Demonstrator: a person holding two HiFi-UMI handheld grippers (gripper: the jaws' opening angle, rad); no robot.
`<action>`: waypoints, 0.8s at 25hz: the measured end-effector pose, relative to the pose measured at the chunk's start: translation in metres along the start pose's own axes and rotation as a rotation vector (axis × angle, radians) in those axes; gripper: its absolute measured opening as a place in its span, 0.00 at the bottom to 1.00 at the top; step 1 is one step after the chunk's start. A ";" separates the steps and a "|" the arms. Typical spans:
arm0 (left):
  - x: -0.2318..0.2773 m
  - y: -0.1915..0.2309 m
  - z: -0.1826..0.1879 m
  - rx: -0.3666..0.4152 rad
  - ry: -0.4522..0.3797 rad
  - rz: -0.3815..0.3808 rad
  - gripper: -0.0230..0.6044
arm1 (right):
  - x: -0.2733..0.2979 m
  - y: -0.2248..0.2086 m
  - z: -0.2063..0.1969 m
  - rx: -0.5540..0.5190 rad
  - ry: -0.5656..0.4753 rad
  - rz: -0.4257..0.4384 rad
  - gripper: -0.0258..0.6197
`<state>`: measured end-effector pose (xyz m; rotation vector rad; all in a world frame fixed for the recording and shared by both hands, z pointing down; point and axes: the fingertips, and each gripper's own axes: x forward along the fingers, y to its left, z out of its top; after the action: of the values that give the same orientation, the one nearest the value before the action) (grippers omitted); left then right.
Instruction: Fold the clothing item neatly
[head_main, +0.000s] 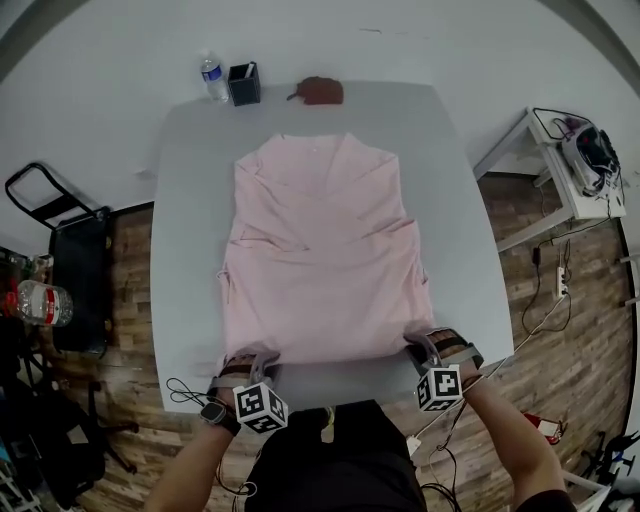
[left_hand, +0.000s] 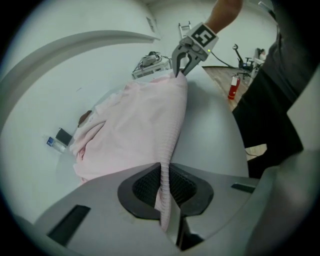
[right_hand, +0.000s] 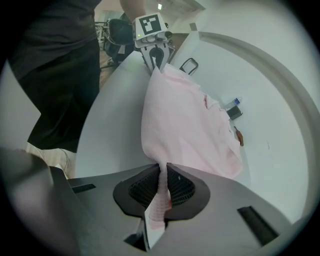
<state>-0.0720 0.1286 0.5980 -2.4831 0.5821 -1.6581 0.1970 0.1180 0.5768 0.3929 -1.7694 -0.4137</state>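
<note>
A pale pink shirt lies flat on the grey table, collar at the far end, sleeves folded inward. My left gripper is shut on the hem's near left corner; in the left gripper view the pink fabric is pinched between the black pads. At the near right corner my right gripper is shut on the hem, the cloth clamped between its pads. Each gripper shows in the other's view, the right gripper and the left gripper, both at the shirt's edge.
At the table's far edge stand a water bottle, a dark pen cup and a brown object. A black chair is at the left, a white side table with cables at the right. My body is close to the near edge.
</note>
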 end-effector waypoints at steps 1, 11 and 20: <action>-0.007 -0.002 0.000 0.011 0.009 -0.033 0.08 | -0.008 0.002 0.002 0.012 -0.006 0.028 0.11; -0.116 -0.039 0.018 0.067 0.069 -0.500 0.09 | -0.114 0.026 0.033 0.170 -0.078 0.332 0.11; -0.169 0.068 0.070 0.066 0.012 -0.657 0.09 | -0.163 -0.070 0.038 0.440 -0.194 0.500 0.11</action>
<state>-0.0829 0.1183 0.4039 -2.7875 -0.3349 -1.8242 0.2004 0.1359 0.3960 0.2045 -2.0683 0.3074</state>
